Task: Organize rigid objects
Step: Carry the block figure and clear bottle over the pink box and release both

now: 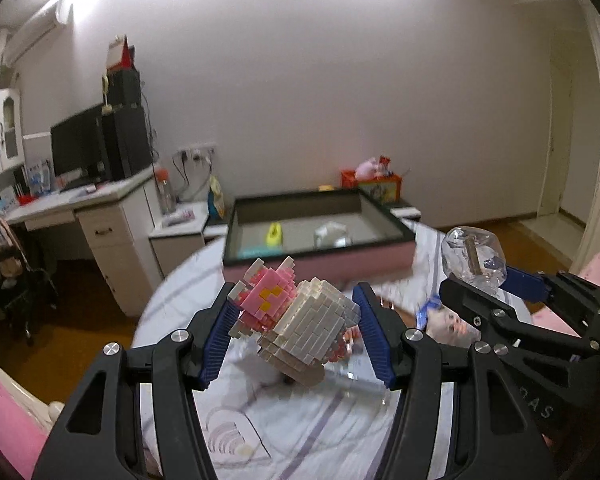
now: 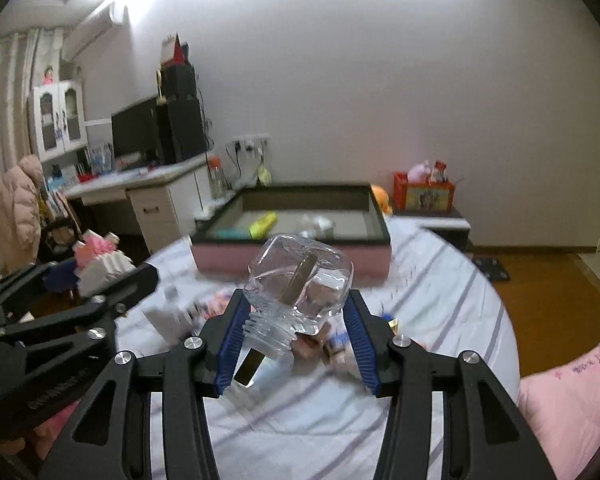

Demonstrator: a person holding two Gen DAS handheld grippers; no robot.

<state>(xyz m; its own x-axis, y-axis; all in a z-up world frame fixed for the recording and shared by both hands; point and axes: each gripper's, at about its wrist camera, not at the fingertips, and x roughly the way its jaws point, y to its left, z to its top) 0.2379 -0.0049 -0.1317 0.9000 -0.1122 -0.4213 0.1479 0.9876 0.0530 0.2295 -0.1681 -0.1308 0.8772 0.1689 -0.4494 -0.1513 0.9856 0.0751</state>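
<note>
We note the left gripper [image 1: 296,320] clamped on a pink-and-white brick-built figure [image 1: 300,320], blue pads pressed to both its sides, the figure tilted and lifted clear of the table. The right gripper [image 2: 296,320] is clamped on a clear glass bottle [image 2: 300,280]: threaded neck pointing back at the camera, a flat brownish stick inside running out through the neck. In the left wrist view this bottle sits at 3 o'clock from the figure, well apart from it.

Container: a shallow pink-sided tray with a dark rim [image 2: 380,216] stands at 12 o'clock beyond both grippers, at the far edge of the round table [image 2: 440,280] with its striped cloth. In the tray we see a yellow-green object [image 2: 263,224] toward 10 o'clock and a clear glass piece [image 2: 320,226] near centre; the rest of its floor is bare.

Small blurred packets lie on the cloth under the bottle. The table edge curves away at 3 o'clock over wood floor; a desk stands at 10 o'clock.
</note>
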